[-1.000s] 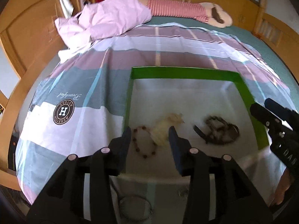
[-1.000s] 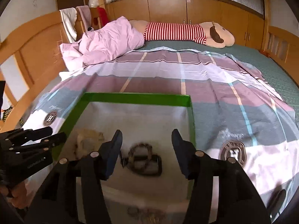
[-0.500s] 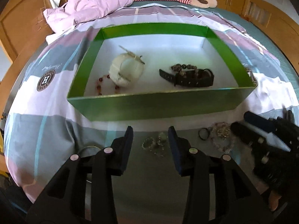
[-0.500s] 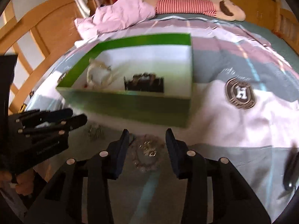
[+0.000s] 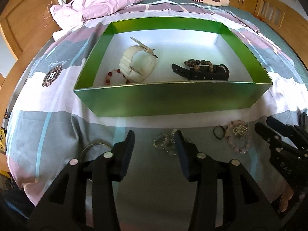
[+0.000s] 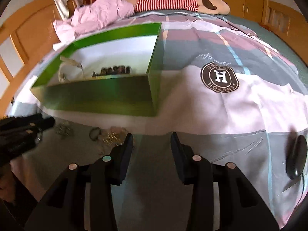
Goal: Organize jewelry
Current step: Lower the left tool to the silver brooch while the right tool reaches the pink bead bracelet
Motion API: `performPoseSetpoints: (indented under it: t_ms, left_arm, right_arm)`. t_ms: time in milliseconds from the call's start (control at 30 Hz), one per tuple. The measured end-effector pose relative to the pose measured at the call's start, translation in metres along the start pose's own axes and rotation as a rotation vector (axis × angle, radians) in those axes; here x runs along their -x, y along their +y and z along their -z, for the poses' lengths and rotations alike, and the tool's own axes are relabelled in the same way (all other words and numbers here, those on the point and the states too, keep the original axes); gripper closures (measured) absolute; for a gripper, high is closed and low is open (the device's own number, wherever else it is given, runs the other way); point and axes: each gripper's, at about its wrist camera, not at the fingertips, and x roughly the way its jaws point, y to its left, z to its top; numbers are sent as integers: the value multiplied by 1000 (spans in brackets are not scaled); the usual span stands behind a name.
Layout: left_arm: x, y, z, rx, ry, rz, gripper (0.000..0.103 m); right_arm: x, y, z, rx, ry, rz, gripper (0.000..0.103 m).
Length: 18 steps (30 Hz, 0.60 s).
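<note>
Left hand-held gripper (image 5: pixel 155 141) open, empty; crystal bracelet (image 5: pixel 163 144) on bed just ahead between fingers (nearer this hand). Right hand-held gripper (image 6: pixel 152 143) open, empty, bead bracelet (image 5: pixel 237 137) to its left. Box (image 5: pixel 173 100) beyond.

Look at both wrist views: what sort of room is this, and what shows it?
Most likely a bedroom: the green box sits on a patterned bedsheet, with a crumpled pink quilt and a striped plush toy near wooden cabinets.
</note>
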Motion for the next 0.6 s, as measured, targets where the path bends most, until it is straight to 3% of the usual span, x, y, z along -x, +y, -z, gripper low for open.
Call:
performPoseSetpoints:
  t_ms: [233,533,600]
  left_arm:
    - [5,-3,5,-6,5,-9,57]
    - [16,-16,10,-45,-12,1,52]
    - [15,-16,11,-41,-10,2,52]
  right_arm:
    - [-10,27,9,140,16,33,62]
    - [-9,22,9,89,21,7,62]
    - [-8,22,9,92,14,6,72]
